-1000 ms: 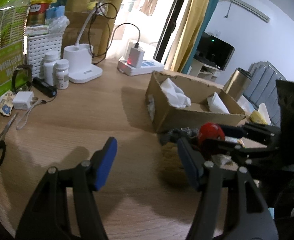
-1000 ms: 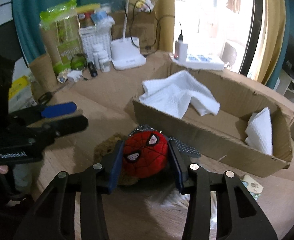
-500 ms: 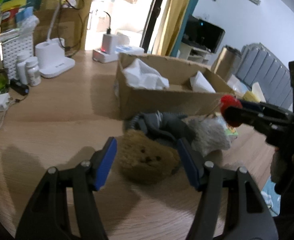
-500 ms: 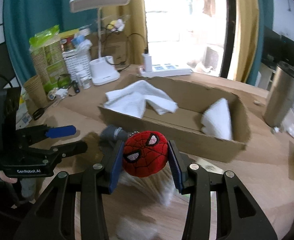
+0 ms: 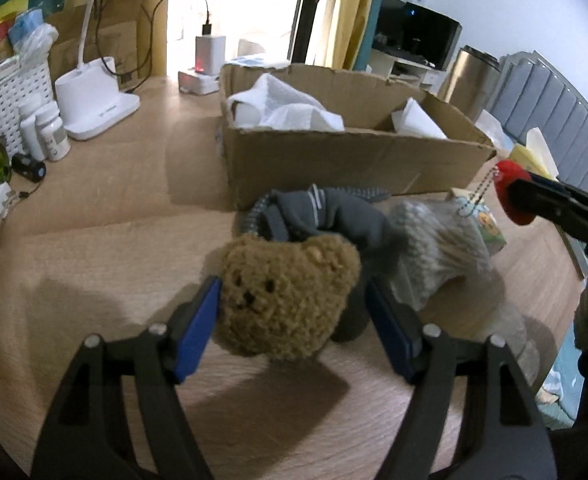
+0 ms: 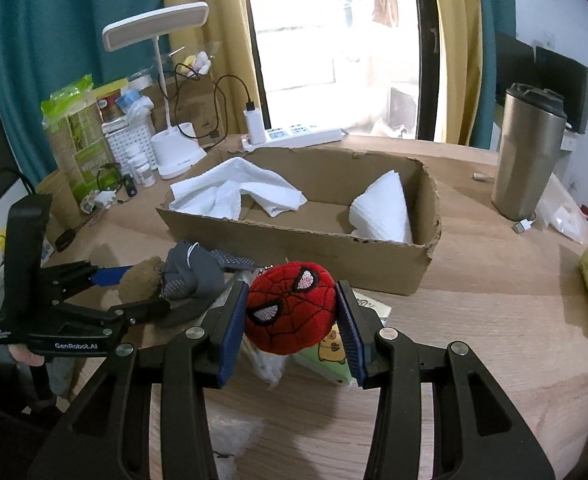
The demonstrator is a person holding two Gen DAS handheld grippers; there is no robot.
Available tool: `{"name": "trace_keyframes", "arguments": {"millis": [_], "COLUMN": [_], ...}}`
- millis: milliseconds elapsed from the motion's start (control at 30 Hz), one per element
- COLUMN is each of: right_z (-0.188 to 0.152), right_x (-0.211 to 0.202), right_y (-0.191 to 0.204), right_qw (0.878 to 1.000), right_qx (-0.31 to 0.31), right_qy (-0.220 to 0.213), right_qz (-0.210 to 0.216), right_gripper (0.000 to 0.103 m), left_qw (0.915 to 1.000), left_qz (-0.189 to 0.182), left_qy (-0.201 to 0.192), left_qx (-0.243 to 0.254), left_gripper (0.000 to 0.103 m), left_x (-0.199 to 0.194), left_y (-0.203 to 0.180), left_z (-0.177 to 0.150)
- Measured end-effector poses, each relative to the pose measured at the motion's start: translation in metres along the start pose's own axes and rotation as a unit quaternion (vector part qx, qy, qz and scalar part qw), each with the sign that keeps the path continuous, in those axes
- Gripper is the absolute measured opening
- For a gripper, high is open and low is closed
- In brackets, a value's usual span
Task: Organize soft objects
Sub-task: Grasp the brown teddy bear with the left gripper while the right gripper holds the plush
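We hold the left gripper [image 5: 292, 328] low over the wooden table [image 5: 94, 240], its blue-padded fingers [image 5: 196, 330] spread on either side of a brown teddy-bear plush [image 5: 286, 300]; the left pad looks to be touching the fur while the right pad stands a little clear, so the jaws bracket the bear without squeezing it. The bear lies face-up on the table, pressed against a bundle of dark grey socks [image 5: 334, 216], and a pale grey fluffy item [image 5: 442, 248] lies just to the right of those. In our right gripper [image 6: 290, 328] the blue pads are closed on a red Spider-Man plush ball [image 6: 290, 308], which we carry above the table, in front of the cardboard box [image 6: 294, 240]. From the left wrist view the ball shows as a red blob with a bead chain hanging from it. The box sits open-topped behind the heap of soft things and holds a crumpled white towel [image 6: 234, 192] at its left end and a folded white cloth [image 6: 386, 208] propped at its right end. Beyond the box we see a white desk lamp [image 6: 162, 32], a power strip [image 6: 302, 136] and, off to the right, a steel tumbler [image 6: 530, 152]. A small illustrated packet [image 6: 334, 348] lies on the table under the ball.
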State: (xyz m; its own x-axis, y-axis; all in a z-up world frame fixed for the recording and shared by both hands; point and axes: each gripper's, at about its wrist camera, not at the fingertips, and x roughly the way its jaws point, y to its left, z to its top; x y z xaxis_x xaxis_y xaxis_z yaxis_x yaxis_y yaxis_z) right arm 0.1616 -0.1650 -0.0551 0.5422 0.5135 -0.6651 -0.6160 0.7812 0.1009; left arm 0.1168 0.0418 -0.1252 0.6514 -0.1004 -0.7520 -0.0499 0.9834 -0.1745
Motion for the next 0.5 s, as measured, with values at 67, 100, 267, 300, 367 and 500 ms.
{"name": "trace_keyframes", "arguments": {"millis": [67,100,267,300,367,500], "right_z": [0.0,0.0,0.001,0.001,0.0,0.0], "right_x": [-0.001,-0.002,-0.005,-0.006,-0.006,-0.008], "right_y": [-0.001,-0.001,-0.003,-0.003,-0.003,0.0], "right_qw": [1.0,1.0,1.0,1.0,1.0,1.0], "right_qx": [0.0,0.0,0.001,0.001,0.001,-0.002], "right_qy": [-0.002,-0.003,-0.007,-0.008,-0.007,-0.007], "right_qz": [0.0,0.0,-0.002,-0.002,-0.002,-0.003], "right_gripper": [0.046,0.046,0.046,0.046,0.046,0.046], "left_qw": [1.0,1.0,0.9999,0.9999,0.9999,0.9997], "left_qz": [-0.001,0.0,-0.002,-0.003,-0.005,-0.003], "left_qy": [-0.003,-0.002,-0.006,-0.008,-0.013,-0.023], "left_qx": [0.0,0.002,0.009,0.009,0.007,0.011], "left_gripper": [0.074,0.074,0.074,0.074,0.073,0.06], "left_x": [-0.001,-0.002,-0.005,-0.007,-0.008,-0.012], "left_y": [0.0,-0.001,-0.004,-0.004,-0.003,-0.003], "left_z": [0.0,0.0,-0.002,-0.002,-0.002,-0.001]}}
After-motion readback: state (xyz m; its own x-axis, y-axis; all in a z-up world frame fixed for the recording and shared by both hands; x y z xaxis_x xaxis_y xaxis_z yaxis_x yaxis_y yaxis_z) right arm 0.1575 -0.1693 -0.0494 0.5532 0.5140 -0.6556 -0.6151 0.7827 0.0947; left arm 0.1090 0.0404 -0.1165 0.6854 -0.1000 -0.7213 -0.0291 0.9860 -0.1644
